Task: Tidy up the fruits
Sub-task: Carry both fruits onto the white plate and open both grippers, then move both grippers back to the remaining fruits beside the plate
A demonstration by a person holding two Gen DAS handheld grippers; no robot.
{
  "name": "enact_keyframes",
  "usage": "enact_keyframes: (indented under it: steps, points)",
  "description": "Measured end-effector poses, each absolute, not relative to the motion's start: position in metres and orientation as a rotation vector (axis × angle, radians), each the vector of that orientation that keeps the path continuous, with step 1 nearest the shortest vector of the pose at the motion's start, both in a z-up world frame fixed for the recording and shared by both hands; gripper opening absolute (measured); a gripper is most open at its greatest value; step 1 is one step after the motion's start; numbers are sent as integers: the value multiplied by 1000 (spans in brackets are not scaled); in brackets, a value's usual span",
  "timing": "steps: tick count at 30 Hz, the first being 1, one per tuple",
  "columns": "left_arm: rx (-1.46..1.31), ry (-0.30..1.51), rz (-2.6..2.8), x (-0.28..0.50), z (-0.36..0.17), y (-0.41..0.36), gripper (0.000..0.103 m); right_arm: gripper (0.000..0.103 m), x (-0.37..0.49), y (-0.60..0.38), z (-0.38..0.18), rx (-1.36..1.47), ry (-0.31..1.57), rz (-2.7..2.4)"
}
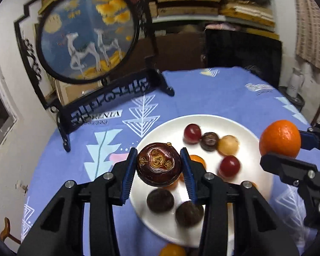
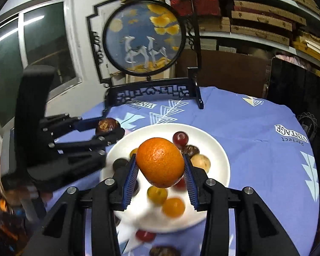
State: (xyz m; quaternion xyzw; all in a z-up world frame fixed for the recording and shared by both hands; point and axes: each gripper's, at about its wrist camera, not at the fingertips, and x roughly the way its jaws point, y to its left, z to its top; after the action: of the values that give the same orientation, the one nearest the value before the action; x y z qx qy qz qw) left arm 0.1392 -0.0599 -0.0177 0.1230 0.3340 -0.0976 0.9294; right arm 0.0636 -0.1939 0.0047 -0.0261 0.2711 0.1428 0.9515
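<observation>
Plate (image 2: 219, 149) holds several small fruits; left tool (image 1: 159, 166) clamps dark fruit (image 1: 159, 166), right tool (image 2: 160, 163) clamps orange (image 2: 160, 162) above it; strays beside plate remain.

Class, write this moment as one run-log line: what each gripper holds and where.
left gripper: shut on dark brown fruit | right gripper: shut on orange | both above white plate
</observation>
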Motion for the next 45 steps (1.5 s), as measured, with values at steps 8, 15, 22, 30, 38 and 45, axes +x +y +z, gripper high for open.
enact_keyframes:
  steps: [8, 15, 22, 30, 38, 45]
  points:
    - [230, 732, -200, 172, -48, -59, 40, 42, 120, -191, -20, -52, 601, 258]
    - [257, 751, -201, 180, -66, -60, 42, 45, 138, -193, -39, -53, 622, 238]
    - [263, 688, -186, 167, -55, -59, 73, 61, 124, -193, -30, -115, 561, 143]
    - [286, 655, -190, 126, -46, -54, 80, 62, 85, -190, -25, -171, 540, 97]
    - [259, 655, -200, 73, -39, -33, 82, 71, 29, -177, -21, -236, 504, 65]
    - [260, 645, -211, 41, -35, -28, 83, 71, -14, -169, -16, -280, 455, 34]
